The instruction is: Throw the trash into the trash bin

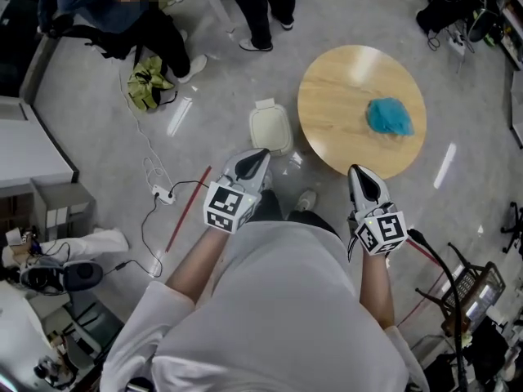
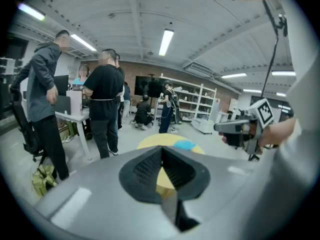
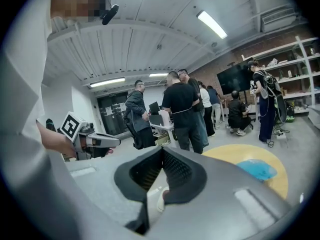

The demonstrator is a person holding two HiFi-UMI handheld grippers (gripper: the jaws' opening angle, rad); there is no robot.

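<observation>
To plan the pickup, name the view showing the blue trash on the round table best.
Head view: the blue trash lies whole, seen from above, on the round table. The right gripper view shows it obliquely; the left gripper view only a blue sliver.

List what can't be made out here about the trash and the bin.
- Blue trash: material; too small in the head view, tiny in the left gripper view too.
- Trash bin: contents; its lid covers them in the head view.
- White patch below the right gripper tips, right gripper view: too blurred to identify.
</observation>
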